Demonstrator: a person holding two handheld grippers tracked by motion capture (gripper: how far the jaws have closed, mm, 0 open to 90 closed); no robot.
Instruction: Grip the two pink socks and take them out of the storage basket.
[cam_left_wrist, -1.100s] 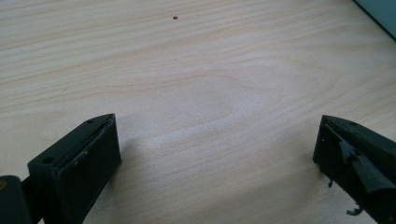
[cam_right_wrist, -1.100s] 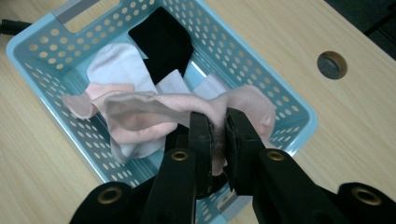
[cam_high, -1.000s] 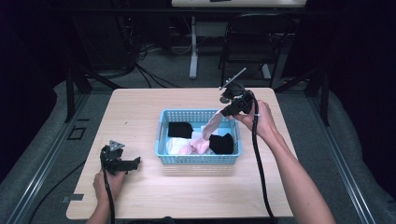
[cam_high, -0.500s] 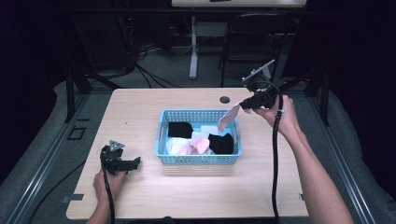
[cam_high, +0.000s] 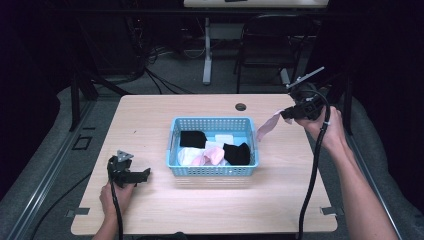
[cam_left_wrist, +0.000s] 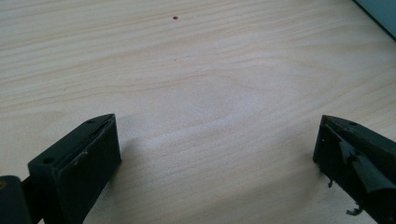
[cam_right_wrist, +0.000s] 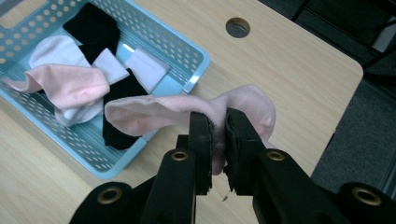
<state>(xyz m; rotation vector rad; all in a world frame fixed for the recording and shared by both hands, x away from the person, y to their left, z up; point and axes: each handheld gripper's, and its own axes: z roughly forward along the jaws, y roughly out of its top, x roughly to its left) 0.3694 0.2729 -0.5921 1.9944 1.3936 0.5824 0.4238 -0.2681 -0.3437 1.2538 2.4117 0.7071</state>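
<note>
Pinching one pink sock (cam_right_wrist: 187, 109), right gripper (cam_right_wrist: 217, 126) fingers closed; left gripper (cam_left_wrist: 215, 154) fingers wide, empty; basket (cam_high: 214, 171) holds several.

Pale wood worktop in a dark room

The worktop (cam_high: 150, 125) is light-grained wood with a round hole (cam_high: 241, 106) near its far edge, right of centre. A small dark speck (cam_left_wrist: 175, 17) marks the wood in the left gripper view. Small metal tabs sit at the near left corner (cam_high: 75, 212) and near right corner (cam_high: 327, 210). Beyond the far edge stand a dark chair (cam_high: 265, 45) and a white post (cam_high: 207, 55), with cables (cam_high: 160, 60) strewn on the grey floor (cam_high: 45, 165).
</note>
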